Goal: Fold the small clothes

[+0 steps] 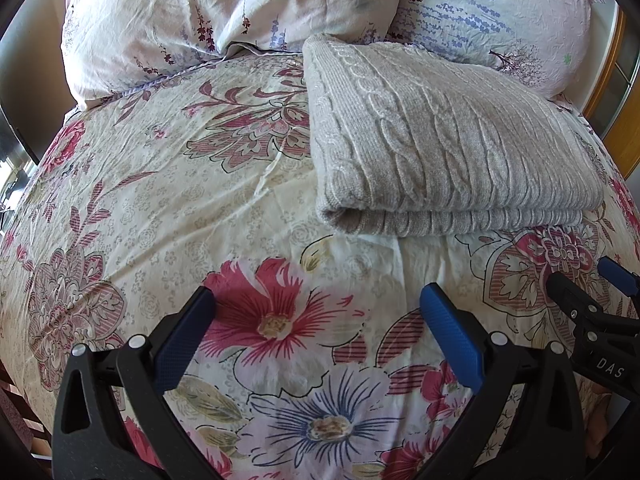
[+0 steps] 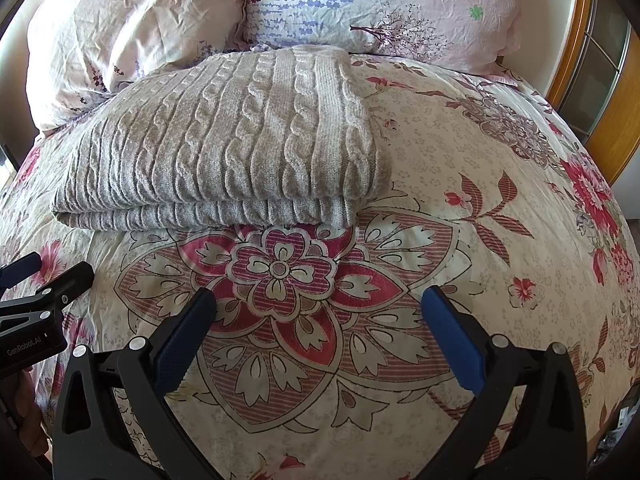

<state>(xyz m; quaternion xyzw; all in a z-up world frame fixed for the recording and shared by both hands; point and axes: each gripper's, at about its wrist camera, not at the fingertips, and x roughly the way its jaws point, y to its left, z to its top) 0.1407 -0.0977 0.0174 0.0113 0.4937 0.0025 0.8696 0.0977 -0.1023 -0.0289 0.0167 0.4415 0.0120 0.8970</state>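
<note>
- Hovering nearest, the left gripper and right gripper both hang released, fingers spread wide with nothing between them, side by side over the flowered bedspread.
- Just beyond them the grey cable-knit sweater lies on the bed as a doubled, squared bundle, its stacked edges facing the grippers; the fold looks finished or close to it.
- If another fold is wanted, I'd pinch both near corners together, lift evenly, and lay them away so the layers don't slide.
- Behind it, two pillows crowd its far edge, leaving little room.
</note>
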